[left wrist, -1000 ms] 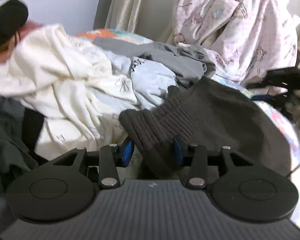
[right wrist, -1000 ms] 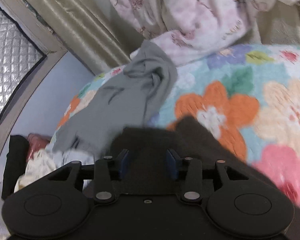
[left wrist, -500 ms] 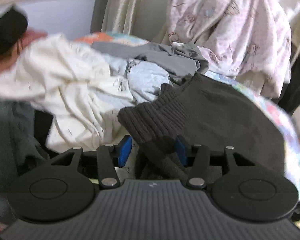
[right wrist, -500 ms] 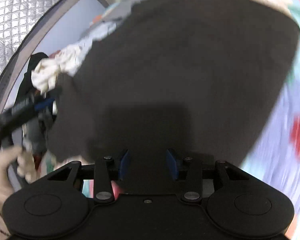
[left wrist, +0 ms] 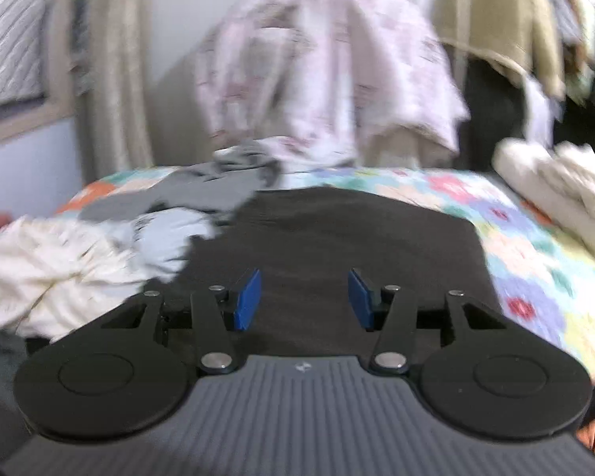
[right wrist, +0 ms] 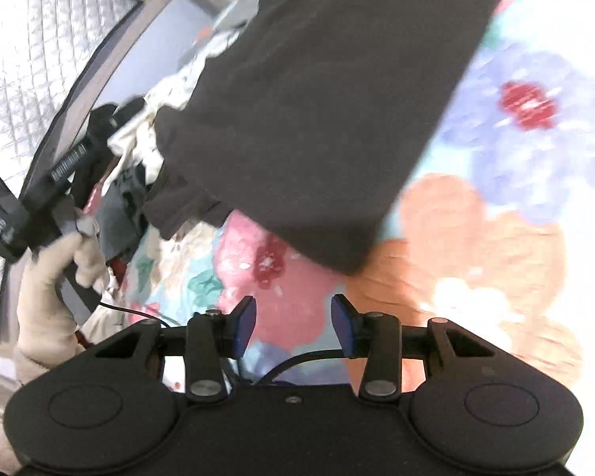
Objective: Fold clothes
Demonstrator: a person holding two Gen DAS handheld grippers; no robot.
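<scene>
Here, a dark sweater (right wrist: 317, 111) lies spread flat on the floral bedspread (right wrist: 515, 158).
Left gripper (left wrist: 303, 297): pads apart over the sweater, gripping nothing. Right gripper (right wrist: 293, 323): pads apart over bare bedspread, just short of the sweater's near edge, empty. A pile of clothes (left wrist: 67, 254) lies to the sweater's left.

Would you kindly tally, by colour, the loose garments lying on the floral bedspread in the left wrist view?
Dark brown: 1, the dark sweater
Grey: 1, the grey garment
Pale blue: 1, the pale blue garment
Cream: 2, the cream garment and the cream pile
Total: 5
</scene>
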